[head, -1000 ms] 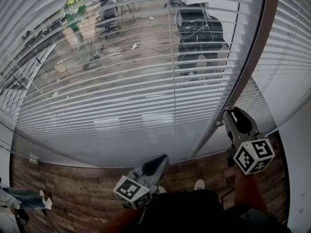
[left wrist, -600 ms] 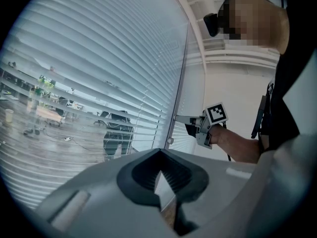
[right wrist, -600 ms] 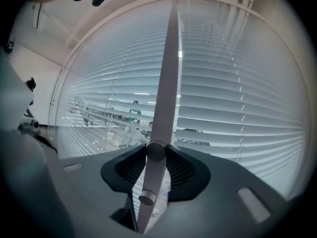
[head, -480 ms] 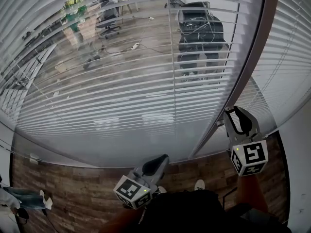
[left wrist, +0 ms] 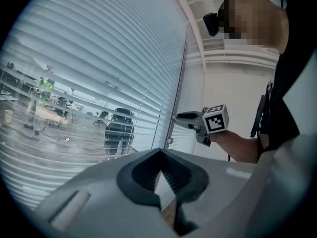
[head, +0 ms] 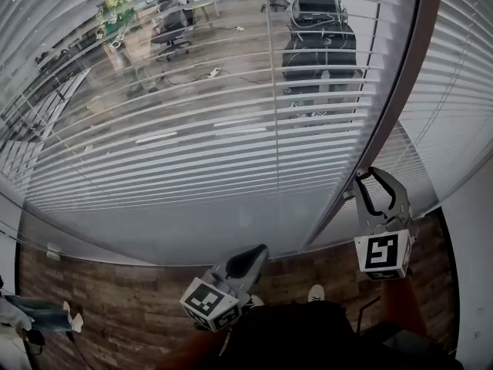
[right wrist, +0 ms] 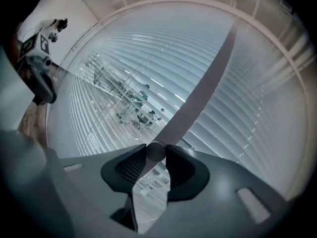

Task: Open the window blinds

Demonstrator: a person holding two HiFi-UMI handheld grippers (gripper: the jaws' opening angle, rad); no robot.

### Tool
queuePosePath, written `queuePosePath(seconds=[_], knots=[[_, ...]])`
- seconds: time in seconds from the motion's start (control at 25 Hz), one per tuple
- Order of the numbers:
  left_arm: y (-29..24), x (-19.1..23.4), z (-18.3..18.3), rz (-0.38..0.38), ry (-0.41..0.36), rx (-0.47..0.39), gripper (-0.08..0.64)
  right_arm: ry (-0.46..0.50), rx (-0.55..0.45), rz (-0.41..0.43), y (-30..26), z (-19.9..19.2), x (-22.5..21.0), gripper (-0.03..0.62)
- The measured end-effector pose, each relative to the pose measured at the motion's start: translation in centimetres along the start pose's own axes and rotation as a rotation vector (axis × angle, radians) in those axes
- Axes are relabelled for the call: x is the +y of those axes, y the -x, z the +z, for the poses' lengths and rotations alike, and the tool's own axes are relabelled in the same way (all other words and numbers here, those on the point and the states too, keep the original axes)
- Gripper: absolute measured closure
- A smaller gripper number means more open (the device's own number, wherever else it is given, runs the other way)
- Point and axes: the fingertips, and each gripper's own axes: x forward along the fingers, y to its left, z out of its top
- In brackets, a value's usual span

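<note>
The right gripper (head: 367,179), clamped on the round knob (right wrist: 156,151) on the dark post (head: 385,129) at the blinds' (head: 192,129) right edge, may slip round it when rolled, leaving the slats half-tilted; the left gripper (head: 250,257) hangs closed and empty.

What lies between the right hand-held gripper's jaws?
A small round knob at the dark window post, with both jaws against it; the right gripper view shows it.

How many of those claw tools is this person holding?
2. The left claw sits shut, low at centre; the right claw grips a round knob beside the window frame.
</note>
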Motion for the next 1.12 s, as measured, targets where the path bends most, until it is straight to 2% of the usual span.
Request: queuePosePath(seconds=[0.32,0.68,0.76,0.84,1.0,1.12], knots=[[0.5,0.3,-0.4,0.005,-0.004,0.021,0.56,0.24,0.044,-0.057,0.1,-0.4,0.8,0.442],[0.6,0.6,-0.9,0.01,-0.002,0.027,0.56,0.233,0.044,-0.06,0.0,-1.0,1.5,0.442],[0.7,0.5,-0.9,0.006,0.004,0.026,0.56,0.196,0.036,-0.055,0.1,-0.7,1.3,0.44],[1.0,0.4,-0.9,0.003,0.002,0.031,0.56,0.119,0.016,-0.047,0.3,-0.2,1.2,0.437],[0.8,0.3,-0.9,0.012,0.013,0.028,0.56,-0.129,-0.086,-0.025,0.6,0.9,0.5,0.403],[0.3,0.3,-1.0,0.01,0.014,0.01,0.56,-0.254,-0.12,-0.015,0.6,0.8,-0.5,0.399]])
